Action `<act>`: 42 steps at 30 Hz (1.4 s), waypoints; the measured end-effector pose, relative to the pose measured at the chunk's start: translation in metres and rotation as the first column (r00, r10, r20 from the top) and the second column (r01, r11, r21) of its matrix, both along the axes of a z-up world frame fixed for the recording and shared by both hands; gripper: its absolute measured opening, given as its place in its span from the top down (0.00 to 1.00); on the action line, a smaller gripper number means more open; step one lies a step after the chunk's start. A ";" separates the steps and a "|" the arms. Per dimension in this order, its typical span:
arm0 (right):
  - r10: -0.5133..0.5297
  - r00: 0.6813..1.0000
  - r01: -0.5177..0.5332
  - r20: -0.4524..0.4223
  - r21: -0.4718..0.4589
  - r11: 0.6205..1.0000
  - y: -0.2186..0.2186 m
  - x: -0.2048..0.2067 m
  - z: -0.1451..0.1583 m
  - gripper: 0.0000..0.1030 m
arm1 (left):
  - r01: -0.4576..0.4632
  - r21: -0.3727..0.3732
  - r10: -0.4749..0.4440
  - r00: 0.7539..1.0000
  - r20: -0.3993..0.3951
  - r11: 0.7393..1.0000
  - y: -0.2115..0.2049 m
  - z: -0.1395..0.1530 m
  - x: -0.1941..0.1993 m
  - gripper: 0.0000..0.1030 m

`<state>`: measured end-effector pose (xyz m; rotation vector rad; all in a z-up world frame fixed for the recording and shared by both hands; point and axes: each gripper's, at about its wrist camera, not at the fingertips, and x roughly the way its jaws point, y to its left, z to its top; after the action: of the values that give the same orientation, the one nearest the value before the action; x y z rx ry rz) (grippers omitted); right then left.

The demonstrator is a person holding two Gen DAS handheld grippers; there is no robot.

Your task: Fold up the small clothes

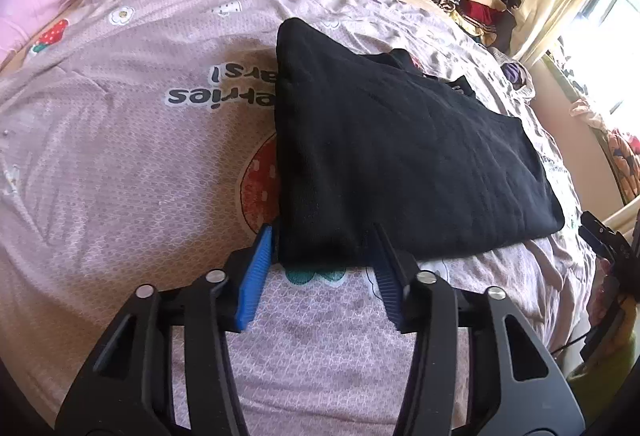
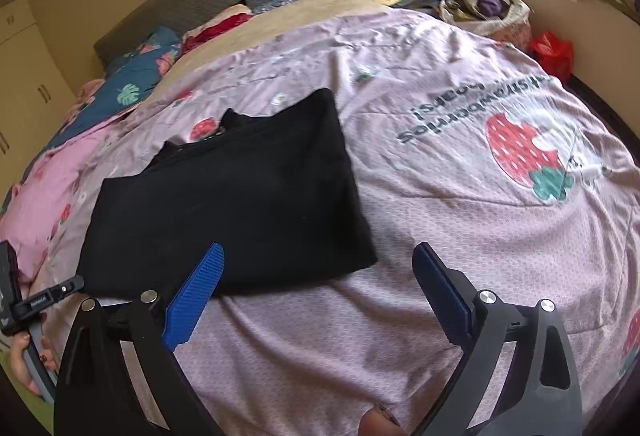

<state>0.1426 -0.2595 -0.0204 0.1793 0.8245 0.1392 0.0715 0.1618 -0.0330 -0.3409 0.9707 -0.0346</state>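
Black garment (image 1: 400, 155): folded into a rectangle, flat on the pink bedspread (image 1: 120, 155), long axis running away from the left gripper (image 1: 324, 256). That gripper is half spread, pads astride the near corner, not visibly pinching. Right gripper (image 2: 320, 268): wide apart, empty, just beside the garment's near edge.
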 end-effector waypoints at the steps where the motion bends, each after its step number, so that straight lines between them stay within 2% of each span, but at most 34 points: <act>1: 0.006 1.000 -0.006 0.001 -0.002 1.000 0.002 -0.001 0.001 0.08 | 0.000 0.004 0.000 1.000 0.003 1.000 0.000 0.002 -0.001 0.55; 2: 0.015 1.000 -0.015 0.003 -0.005 1.000 0.006 -0.002 0.002 0.08 | -0.001 0.007 0.001 1.000 0.005 1.000 0.000 0.003 -0.001 0.52; 6: 0.038 0.999 -0.038 0.009 -0.006 0.999 0.016 -0.004 0.004 0.07 | -0.008 0.018 0.008 1.000 0.012 1.000 0.002 0.006 -0.005 0.49; 8: 0.055 0.998 -0.055 0.012 -0.002 0.998 0.023 -0.006 0.006 0.07 | -0.014 0.025 0.013 1.000 0.018 1.000 0.003 0.008 -0.007 0.38; 11: 0.087 0.996 -0.087 0.016 -0.008 0.996 0.036 -0.007 0.008 0.06 | -0.021 0.038 0.020 0.999 0.028 0.999 0.006 0.011 -0.009 0.37; 14: 0.120 0.993 -0.120 0.021 -0.021 0.993 0.050 -0.009 0.010 0.06 | -0.029 0.044 0.027 0.999 0.031 0.999 0.009 0.013 -0.011 0.27; 23: 0.218 0.975 -0.215 0.038 -0.077 0.974 0.098 -0.015 0.014 0.05 | -0.067 0.085 0.065 0.997 0.035 0.994 0.021 0.013 -0.013 0.10; 31: 0.306 0.951 -0.298 0.043 -0.136 0.945 0.145 -0.020 0.011 0.05 | -0.103 0.098 0.101 0.994 0.028 0.990 0.037 0.010 -0.013 0.09; 42: 0.421 0.906 -0.401 0.034 -0.247 0.882 0.212 -0.024 -0.003 0.04 | -0.149 0.088 0.147 0.989 0.026 0.985 0.060 0.004 -0.007 0.09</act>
<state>0.1189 -0.0474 -0.0235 -0.2299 0.7761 0.4458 0.0646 0.2215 -0.0291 -0.3282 0.9224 0.1405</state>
